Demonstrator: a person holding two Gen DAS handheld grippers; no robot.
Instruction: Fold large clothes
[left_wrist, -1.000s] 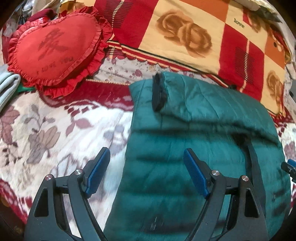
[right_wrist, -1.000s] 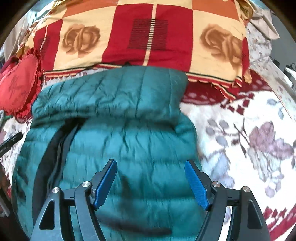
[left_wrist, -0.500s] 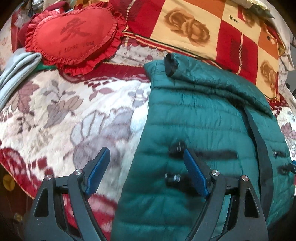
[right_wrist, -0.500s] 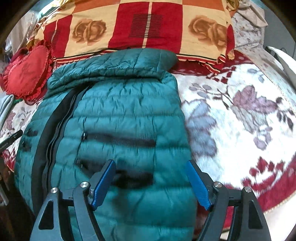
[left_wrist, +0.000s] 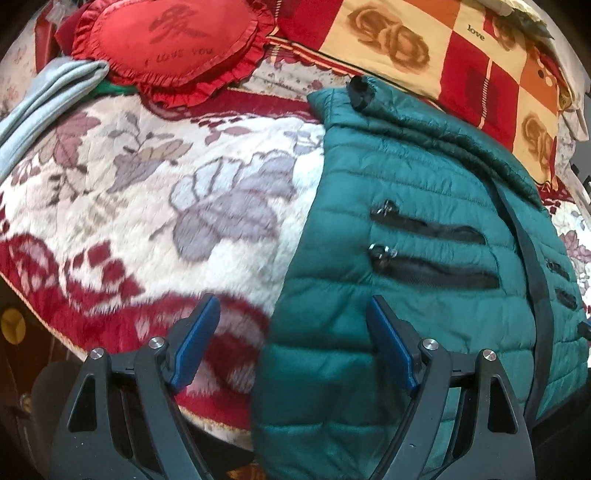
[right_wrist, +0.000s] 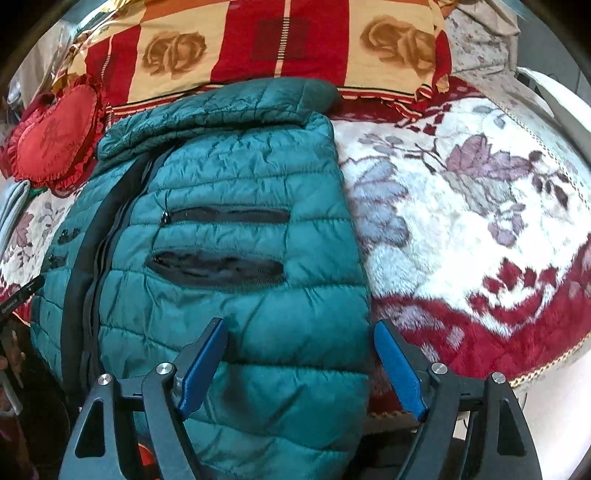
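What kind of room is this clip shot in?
Most likely a bedroom at home: the green puffer jacket lies on a bed covered by a floral plush blanket, with a rose-patterned pillow and a red heart-shaped cushion at its far end.

Both cams sit low at the near edge of the bed, looking forward along their own fingers toward the far edge. Left wrist view hangs over the left side of the green puffer jacket (left_wrist: 424, 229), right wrist view over its right side. Both are pretty close in, and both catch the jacket (right_wrist: 229, 229), the heart pillow (left_wrist: 166, 44) and the rose blanket (right_wrist: 288, 44).
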